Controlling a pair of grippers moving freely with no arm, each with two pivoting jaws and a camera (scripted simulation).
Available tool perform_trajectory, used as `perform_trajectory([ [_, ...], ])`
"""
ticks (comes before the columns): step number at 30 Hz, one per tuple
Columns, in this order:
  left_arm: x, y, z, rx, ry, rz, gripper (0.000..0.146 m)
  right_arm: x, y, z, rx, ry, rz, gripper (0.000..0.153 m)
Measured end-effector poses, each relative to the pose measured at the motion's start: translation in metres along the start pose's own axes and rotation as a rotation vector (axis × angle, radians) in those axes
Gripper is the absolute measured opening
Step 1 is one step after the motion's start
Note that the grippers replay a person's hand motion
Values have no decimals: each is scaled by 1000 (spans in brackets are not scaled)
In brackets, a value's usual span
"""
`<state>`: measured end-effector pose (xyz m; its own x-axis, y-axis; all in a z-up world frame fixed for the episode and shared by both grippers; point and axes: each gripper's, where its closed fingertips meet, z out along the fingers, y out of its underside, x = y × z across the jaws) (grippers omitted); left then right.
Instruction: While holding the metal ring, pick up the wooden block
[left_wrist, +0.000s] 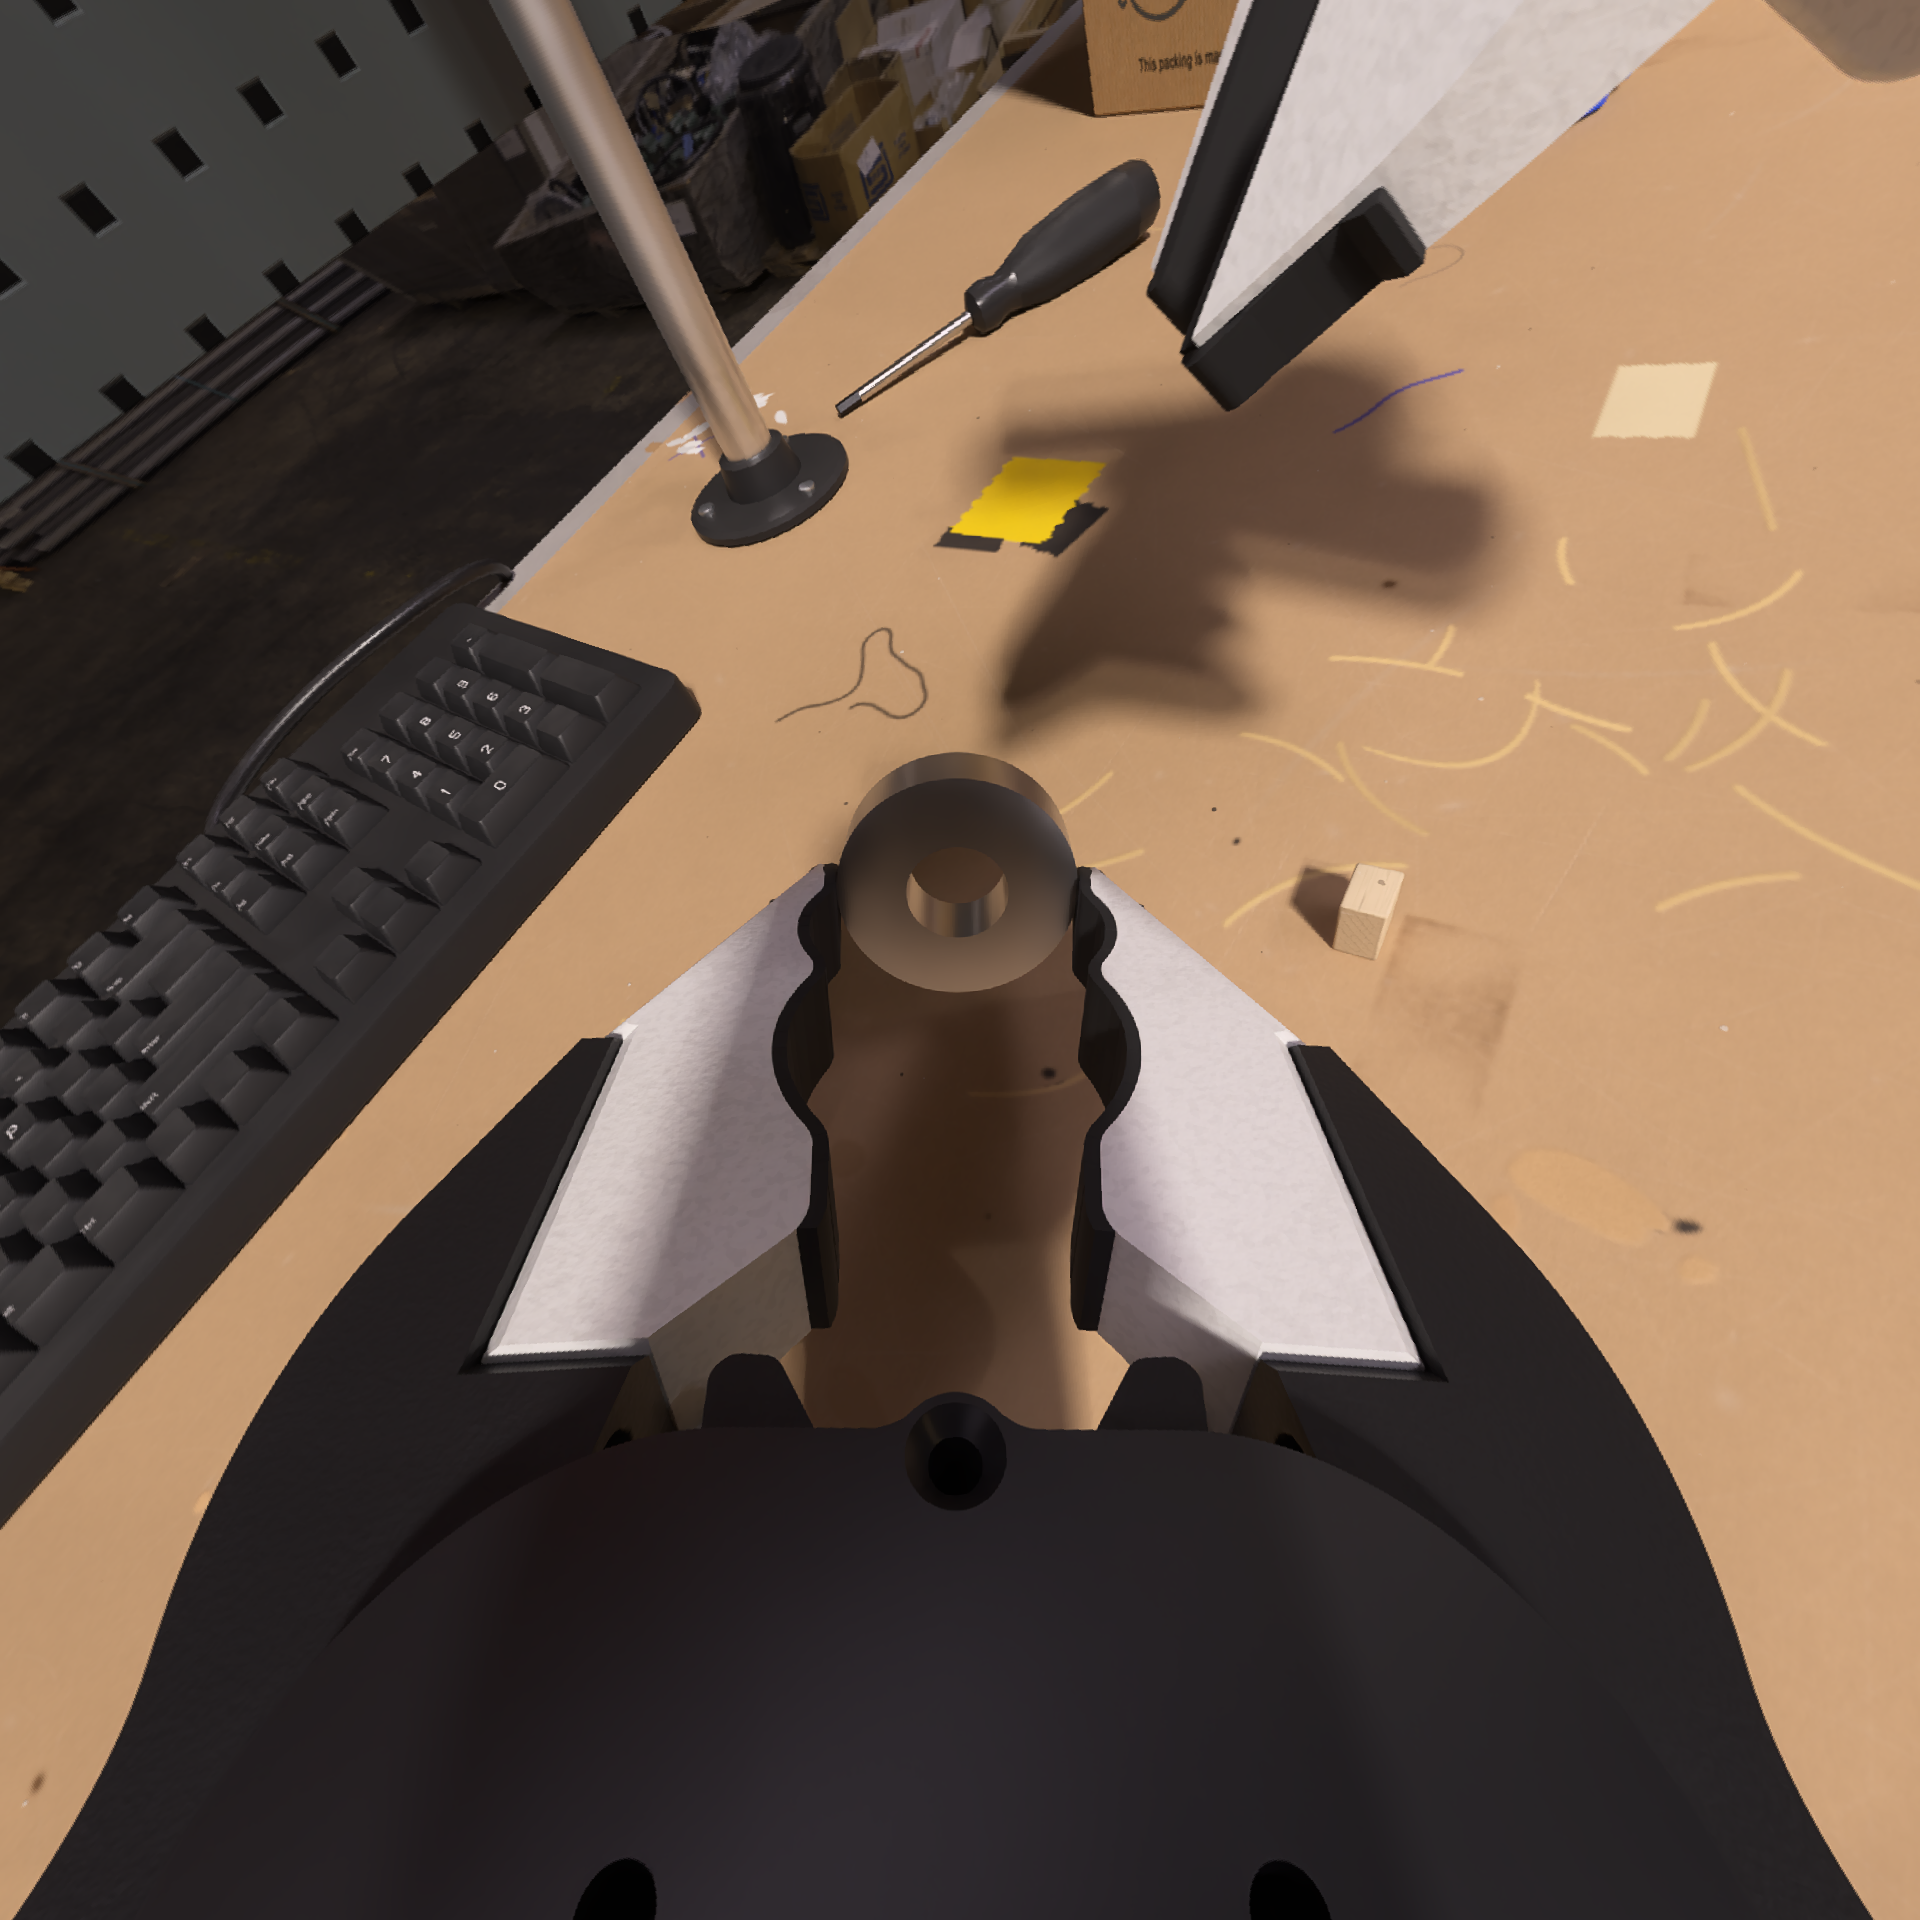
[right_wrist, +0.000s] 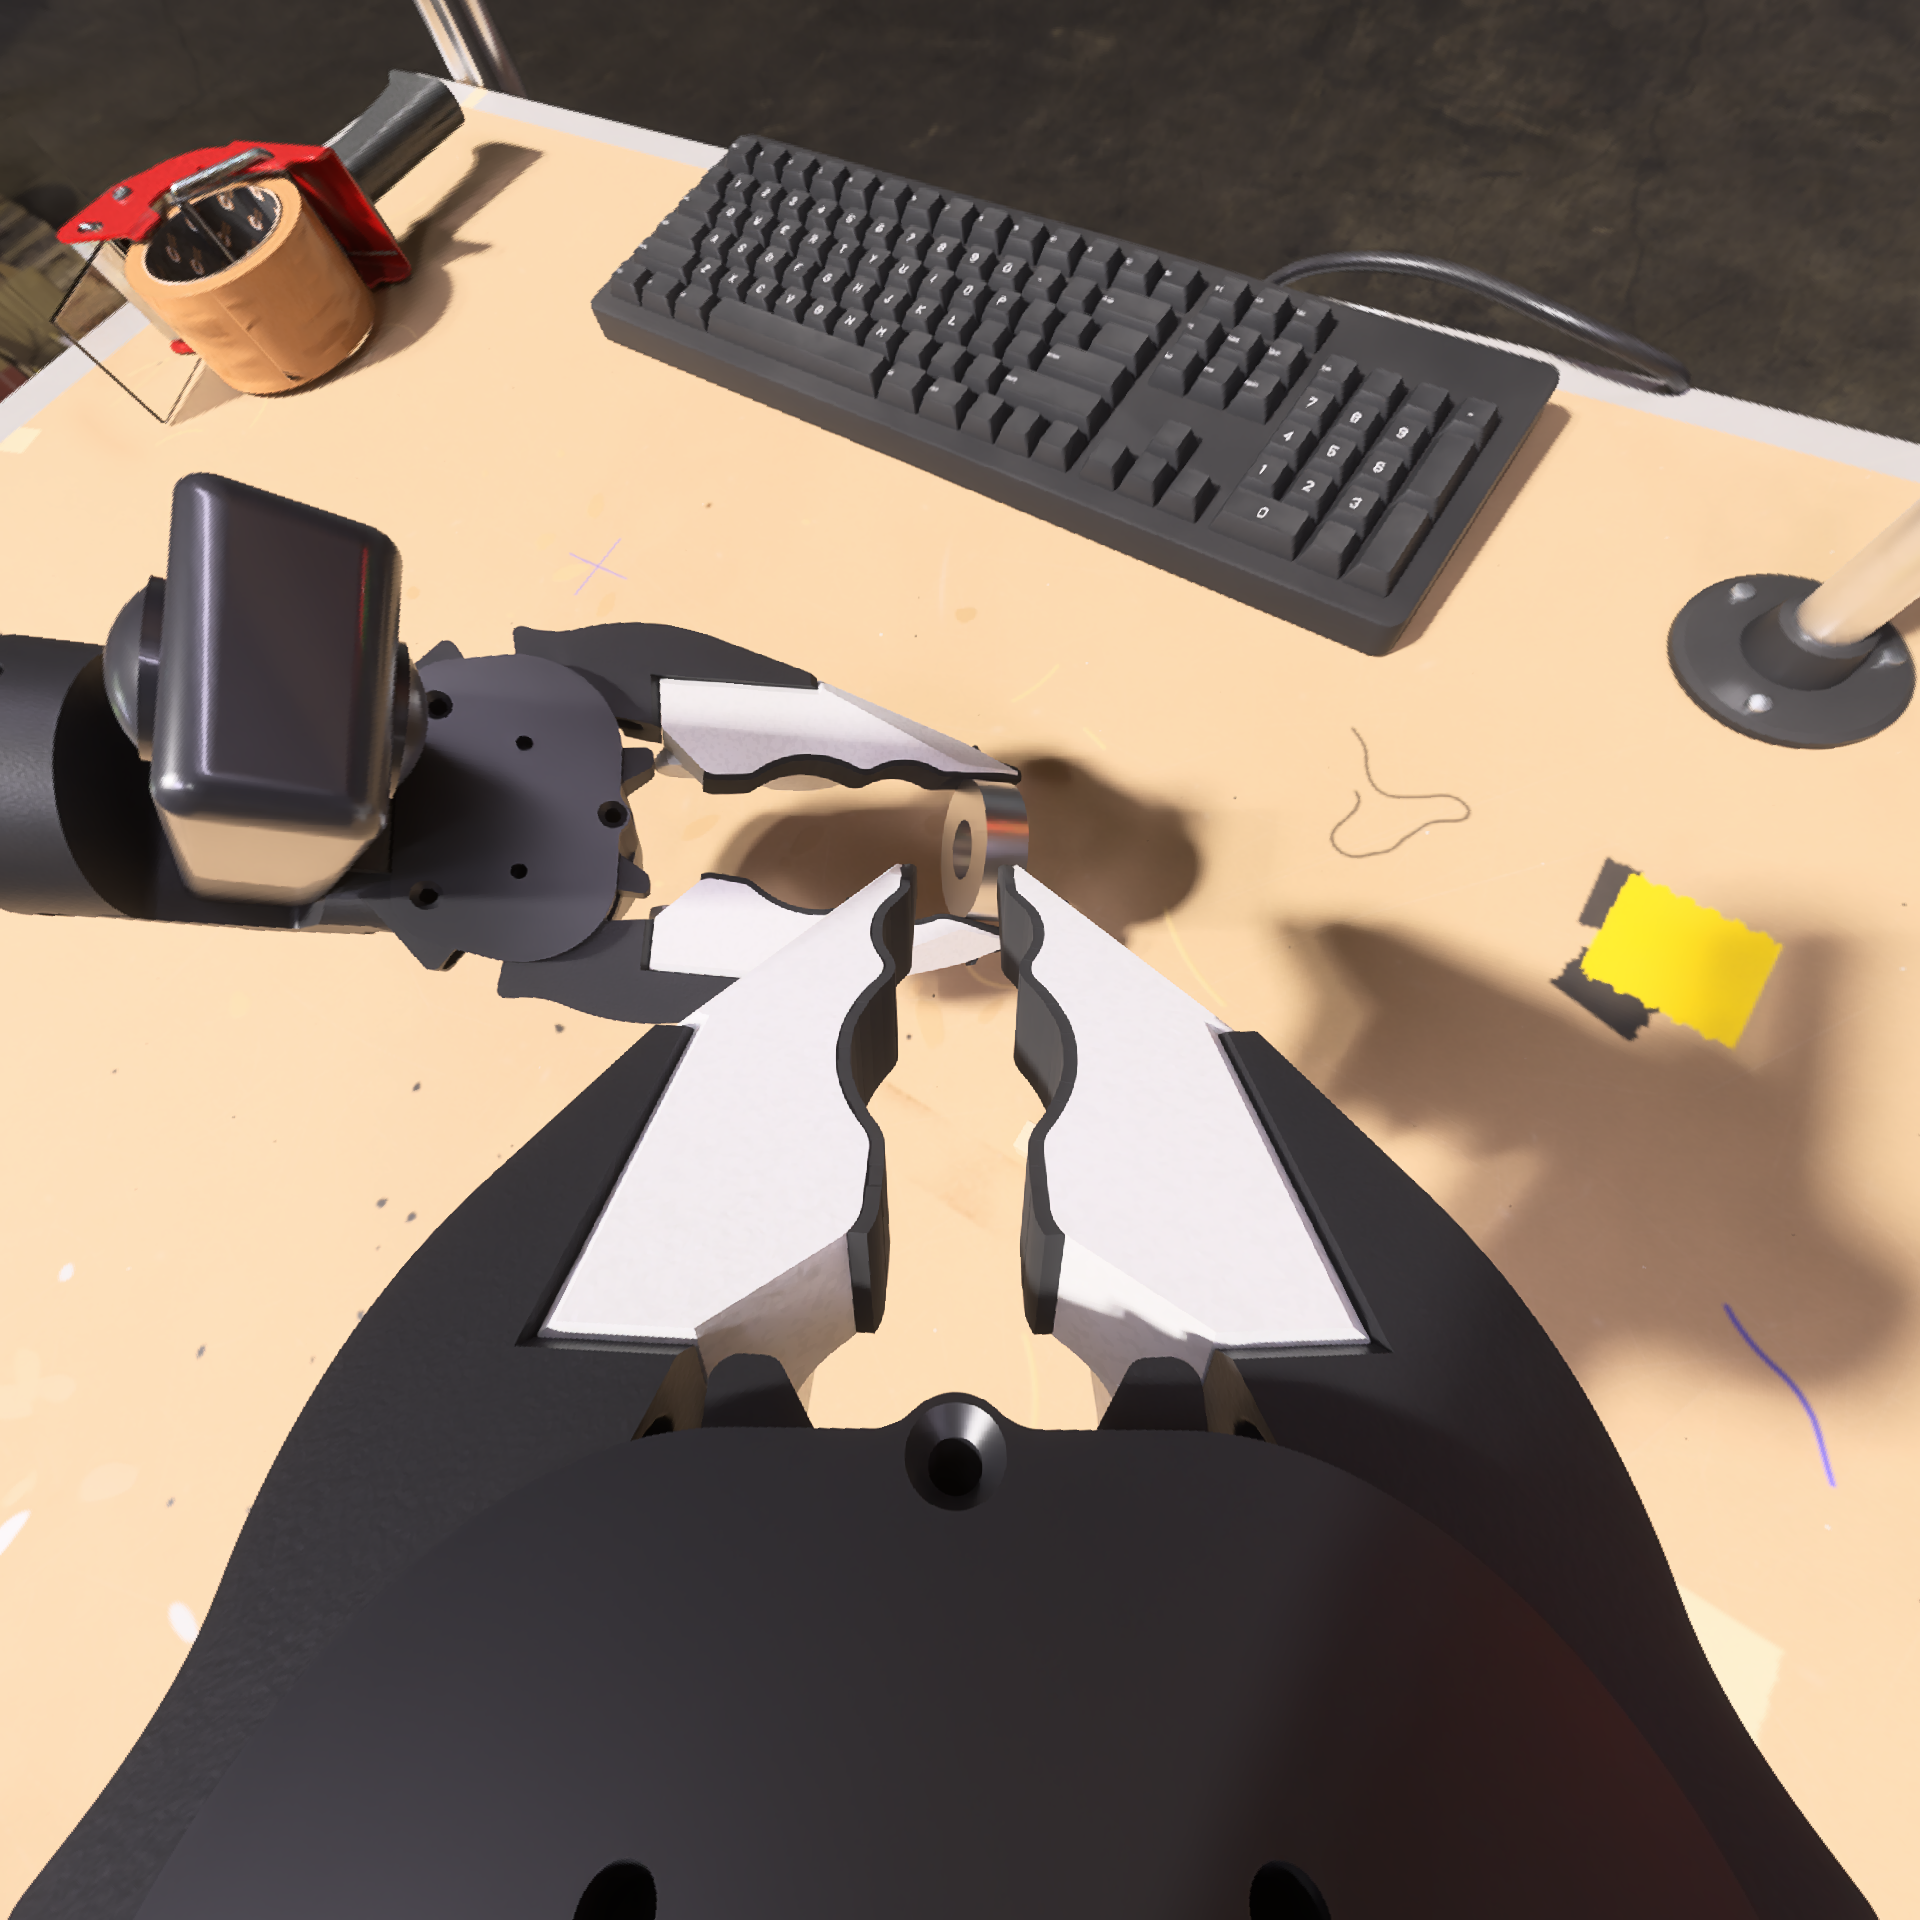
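Between the left gripper's (left_wrist: 956, 883) clamped tips sits the ring (left_wrist: 956, 878); the right gripper (right_wrist: 954, 883), jaws apart and empty, should pinch the light, stiff block (left_wrist: 1369, 910) by flat sides.

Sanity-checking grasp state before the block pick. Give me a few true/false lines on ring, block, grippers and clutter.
1. The left gripper clamps the metal ring between its fingertips. True.
2. The wooden block is held in the right gripper. False: the block sits on the table, clear of both grippers; the right gripper's jaws are empty with a gap between them.
3. A screwdriver lies on the table beyond the yellow patch. True.
4. The keyboard is white. False: it is dark grey.
5. The tape dispenser has a red frame. True.
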<state>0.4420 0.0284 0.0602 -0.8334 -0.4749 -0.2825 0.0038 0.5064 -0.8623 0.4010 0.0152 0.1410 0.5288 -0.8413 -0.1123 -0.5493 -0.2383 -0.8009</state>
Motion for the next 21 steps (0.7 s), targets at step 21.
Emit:
perform_trajectory([
  [21,-11,6,0,-46,-99,105,45,5,18,5,-164,-45,44,2],
])
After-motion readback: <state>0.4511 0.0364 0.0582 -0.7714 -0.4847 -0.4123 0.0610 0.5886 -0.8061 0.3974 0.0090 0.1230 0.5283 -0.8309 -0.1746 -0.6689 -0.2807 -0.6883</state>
